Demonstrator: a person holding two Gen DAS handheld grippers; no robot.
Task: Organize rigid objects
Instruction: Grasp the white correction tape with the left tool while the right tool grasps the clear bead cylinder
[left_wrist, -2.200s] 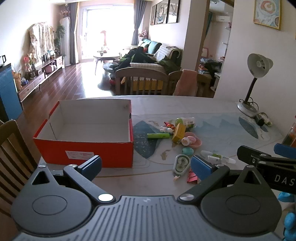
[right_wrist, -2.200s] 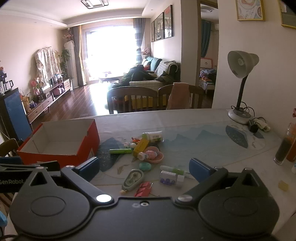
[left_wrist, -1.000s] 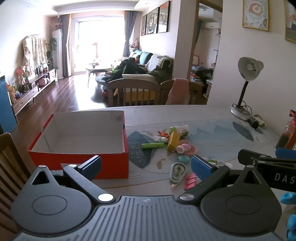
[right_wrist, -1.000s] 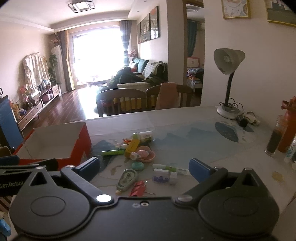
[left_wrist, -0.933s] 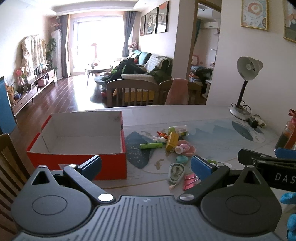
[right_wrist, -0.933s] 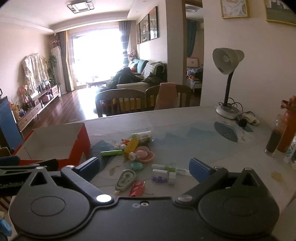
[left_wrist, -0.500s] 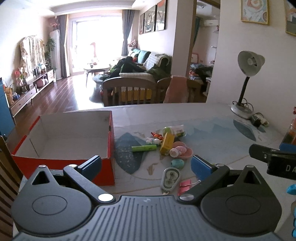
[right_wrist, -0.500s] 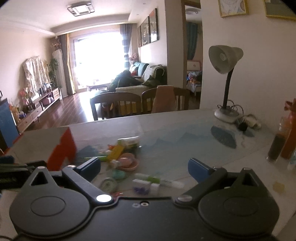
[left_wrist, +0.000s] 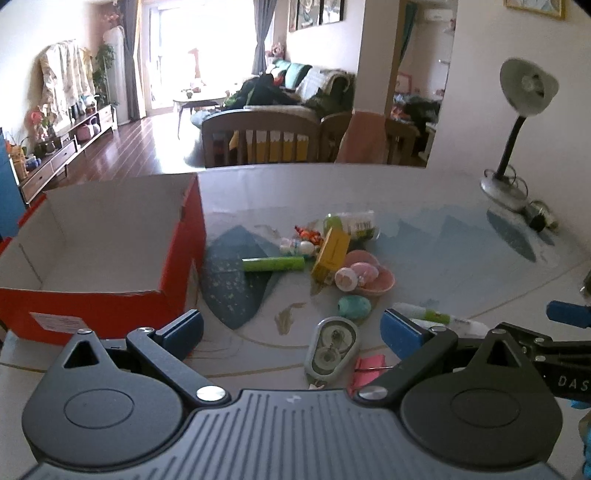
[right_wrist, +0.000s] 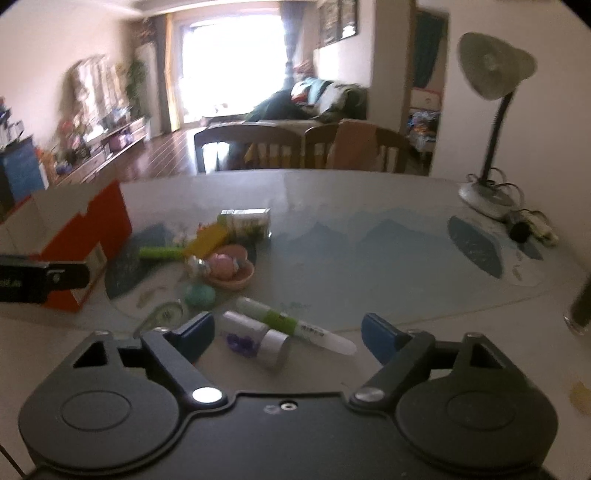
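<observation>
Clutter sits in the middle of the worktop, and none of it is in the red box yet, which stands open at the left of the left wrist frame. My right tool shows at the lower centre of its own frame, jaws closing but not touching anything. Between them lie a small white tube with a silver cap and, just beside it, a white and green pen angled toward the lower right. My left tool is spread wide and holds nothing; a correction tape dispenser lies between its fingers, with a pink clip next to it.

I judge the tube the likely first pick. It looks light and stiff, smooth plastic that may roll or squirt out of a pinch, so I would take it across the middle of its barrel, square to its length, clear of the cap. The pen lies so near that a finger could nudge it. The tape dispenser is flat, hard and light; its narrow sides offer the best hold.

Further up both frames lie a teal egg shape, a pink dish with small round things in it, a yellow box, a green marker and a small bottle.
</observation>
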